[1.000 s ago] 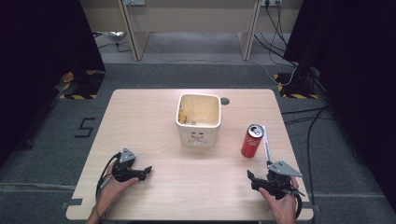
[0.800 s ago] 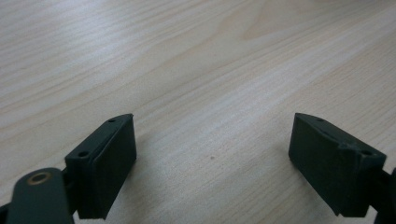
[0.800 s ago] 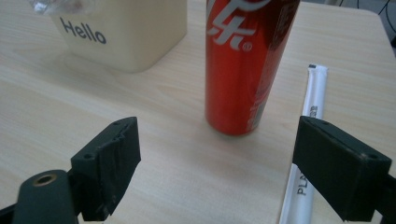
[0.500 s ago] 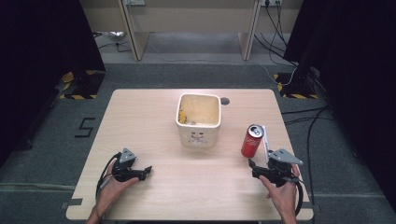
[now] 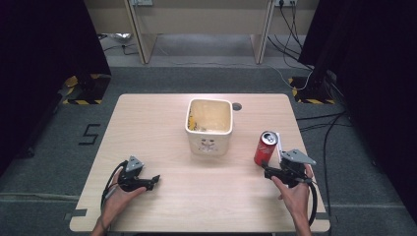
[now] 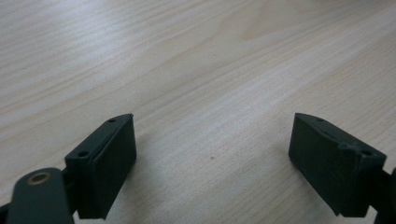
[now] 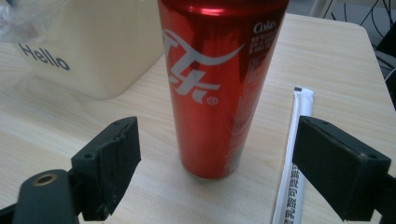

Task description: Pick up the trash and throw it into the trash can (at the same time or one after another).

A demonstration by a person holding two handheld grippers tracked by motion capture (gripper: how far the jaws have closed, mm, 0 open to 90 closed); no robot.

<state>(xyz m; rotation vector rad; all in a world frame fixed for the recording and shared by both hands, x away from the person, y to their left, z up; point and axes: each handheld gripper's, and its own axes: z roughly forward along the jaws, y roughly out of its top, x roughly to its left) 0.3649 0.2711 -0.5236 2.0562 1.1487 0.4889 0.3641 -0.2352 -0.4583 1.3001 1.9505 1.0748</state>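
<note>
At the lower right of the high view, the right tool is held released just short of the red can, nothing being gripped. At lower left, the left tool is spread wide over bare worktop. In the right gripper view, a wrapped straw is seen lying lengthwise beside the can, which stands upright, its long axis vertical. Farther back, the cream tub is lettered "Hello".

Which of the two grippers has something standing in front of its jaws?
The right gripper: its open jaws face the upright red can, not touching it. The left gripper, also open, points at bare table.
</note>
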